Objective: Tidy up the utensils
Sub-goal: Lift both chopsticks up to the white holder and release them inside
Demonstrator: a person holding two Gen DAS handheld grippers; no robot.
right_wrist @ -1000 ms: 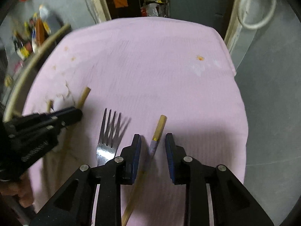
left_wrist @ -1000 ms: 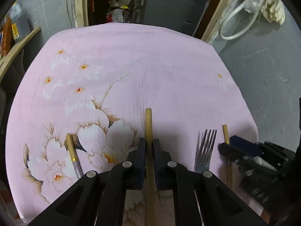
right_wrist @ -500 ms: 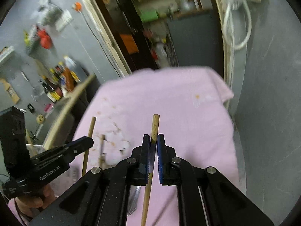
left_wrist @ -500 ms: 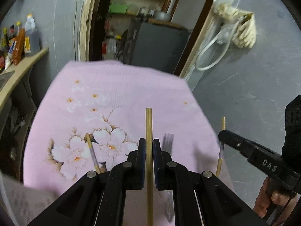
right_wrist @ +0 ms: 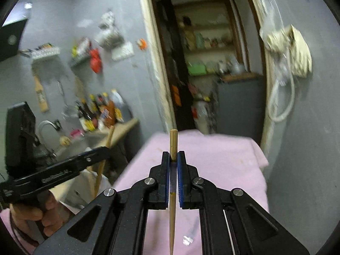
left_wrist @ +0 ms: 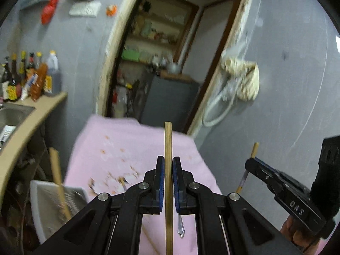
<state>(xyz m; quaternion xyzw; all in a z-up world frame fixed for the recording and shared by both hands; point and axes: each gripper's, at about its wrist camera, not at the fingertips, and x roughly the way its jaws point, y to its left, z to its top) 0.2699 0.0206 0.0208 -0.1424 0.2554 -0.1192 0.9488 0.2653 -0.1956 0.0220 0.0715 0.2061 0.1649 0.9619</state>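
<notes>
My left gripper (left_wrist: 168, 159) is shut on a plain wooden chopstick (left_wrist: 167, 136), which it holds in the air above the pink flowered cloth (left_wrist: 127, 148). My right gripper (right_wrist: 173, 155) is shut on a second chopstick (right_wrist: 173, 140) with a greyish band, also lifted off the cloth (right_wrist: 223, 161). Each gripper shows in the other's view: the right gripper (left_wrist: 251, 164) at the right, the left gripper (right_wrist: 105, 149) at the left. A fork handle (left_wrist: 181, 227) and another chopstick (left_wrist: 122, 183) lie on the cloth.
A white container (left_wrist: 42, 204) with a wooden stick (left_wrist: 57, 174) in it stands at the cloth's left. Further left is a counter (left_wrist: 31, 119) with a sink (right_wrist: 70, 146) and several bottles (left_wrist: 31, 78). A doorway (left_wrist: 170, 63) opens beyond the table; grey walls flank it.
Both grippers rose well off the cloth and tilted up toward level, each carrying a chopstick. The right gripper's jaws, open around its chopstick a second ago, closed on it.
</notes>
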